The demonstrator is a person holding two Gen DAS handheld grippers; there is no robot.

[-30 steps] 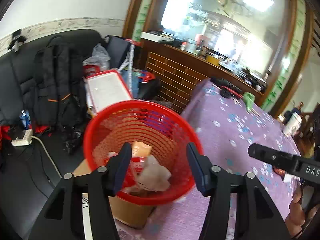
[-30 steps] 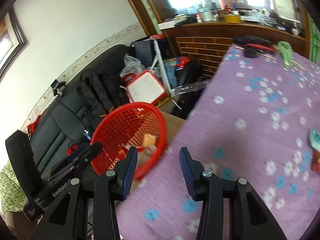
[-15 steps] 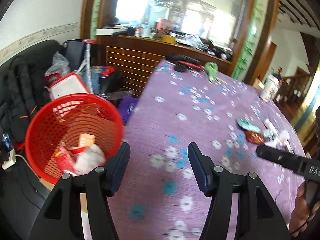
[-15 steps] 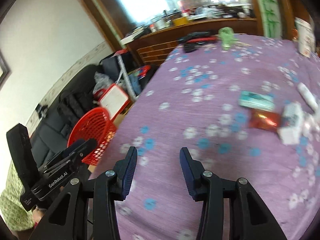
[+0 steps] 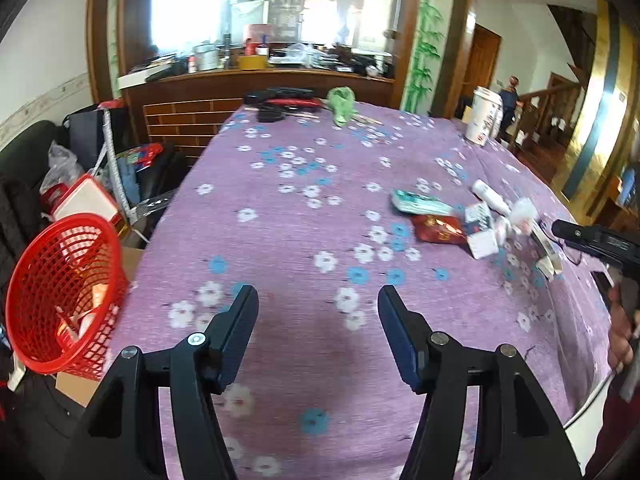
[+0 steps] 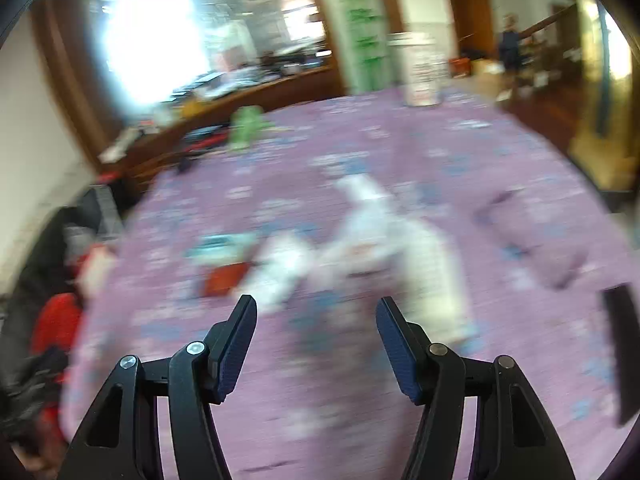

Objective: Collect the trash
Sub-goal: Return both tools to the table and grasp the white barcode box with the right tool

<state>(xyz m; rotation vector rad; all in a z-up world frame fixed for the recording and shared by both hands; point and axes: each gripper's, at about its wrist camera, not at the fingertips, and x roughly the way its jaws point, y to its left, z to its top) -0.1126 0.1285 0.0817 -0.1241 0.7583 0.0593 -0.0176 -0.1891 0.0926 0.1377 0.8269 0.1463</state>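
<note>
- Trash, a loose cluster of small wrappers and cartons (image 5: 472, 220), lies on the purple flower-printed tablecloth (image 5: 304, 224), toward its right side in the left wrist view.
- In that cluster: a teal flat packet (image 5: 420, 203), a red foil pouch (image 5: 438, 230) just beside it, small white boxes (image 5: 482, 236) and a white tube-like bottle (image 5: 490, 196).
- Red plastic mesh basket (image 5: 60, 296), already holding scraps, sits off the cloth's left edge on a cardboard box, well apart from the cluster.
- Left gripper (image 5: 318, 312) hovers over bare cloth between basket and cluster; its jaws are opening, nothing between them.
- Right gripper (image 6: 316, 320) is over the cloth just short of the cluster, which is badly blurred here; its jaws are opening, empty.
- A white printed paper cup (image 5: 482, 120) stands at the cloth's far right corner.
</note>
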